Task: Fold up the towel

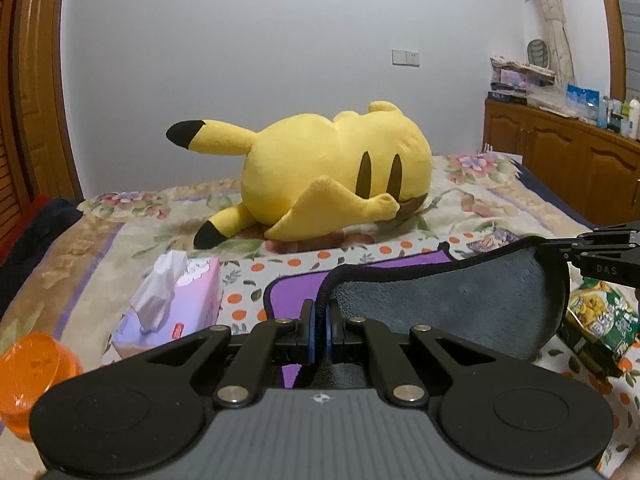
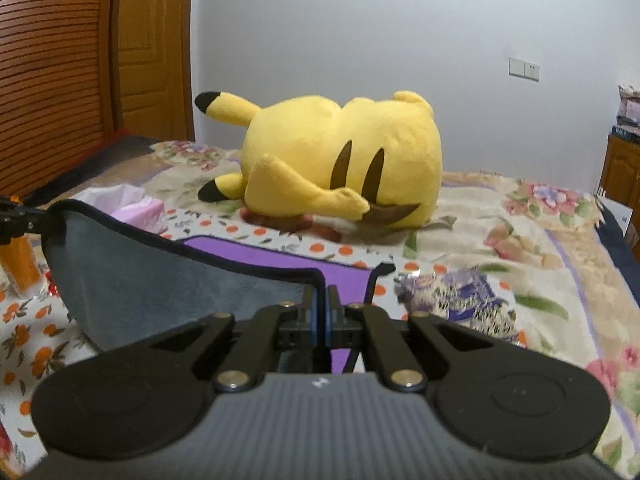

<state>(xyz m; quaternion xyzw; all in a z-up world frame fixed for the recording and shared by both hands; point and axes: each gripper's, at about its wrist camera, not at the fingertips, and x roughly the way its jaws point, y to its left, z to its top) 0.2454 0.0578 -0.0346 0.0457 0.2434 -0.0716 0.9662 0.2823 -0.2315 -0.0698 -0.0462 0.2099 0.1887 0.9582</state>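
Note:
The towel [image 1: 460, 300] is purple on one side and grey on the other, with a dark hem. Its near edge is lifted off the bed and hangs between my two grippers, grey side showing, while the purple part [image 1: 288, 300] lies flat on the bedspread. My left gripper [image 1: 320, 312] is shut on one near corner. My right gripper [image 2: 322, 300] is shut on the other corner of the towel [image 2: 160, 280]. The right gripper shows at the right edge of the left wrist view [image 1: 600, 256], and the left gripper at the left edge of the right wrist view [image 2: 16, 220].
A big yellow plush toy [image 1: 336, 172] lies on the bed beyond the towel. A pink tissue box [image 1: 176, 304] and an orange plastic cup [image 1: 36, 372] sit to the left. A green snack bag [image 1: 600, 316] lies to the right. A wooden cabinet [image 1: 560, 152] stands at the far right.

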